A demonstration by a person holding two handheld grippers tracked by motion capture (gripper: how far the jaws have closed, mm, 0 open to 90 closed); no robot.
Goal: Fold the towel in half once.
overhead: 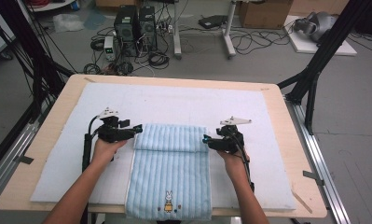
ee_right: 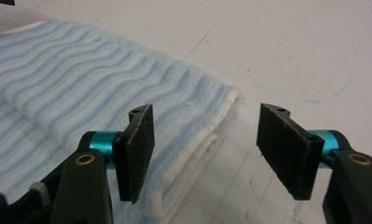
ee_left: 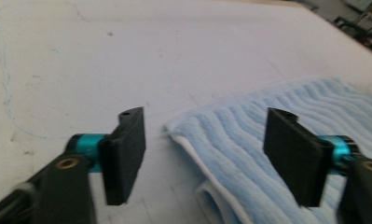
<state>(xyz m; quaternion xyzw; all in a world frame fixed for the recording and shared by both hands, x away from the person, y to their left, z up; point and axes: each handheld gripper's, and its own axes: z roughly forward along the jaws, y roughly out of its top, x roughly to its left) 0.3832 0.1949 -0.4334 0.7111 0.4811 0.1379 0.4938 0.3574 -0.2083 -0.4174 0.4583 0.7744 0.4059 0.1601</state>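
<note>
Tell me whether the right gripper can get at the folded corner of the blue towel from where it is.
Probably yes. The right gripper stands open right at the blue towel's folded corner, with nothing between the pads and the cloth on the white mat.

A wooden table is covered by a white mat, on which a blue striped towel is spread, its far end folded over.

Ribbed terry cloth towel, matt white felt mat, wooden table
</note>
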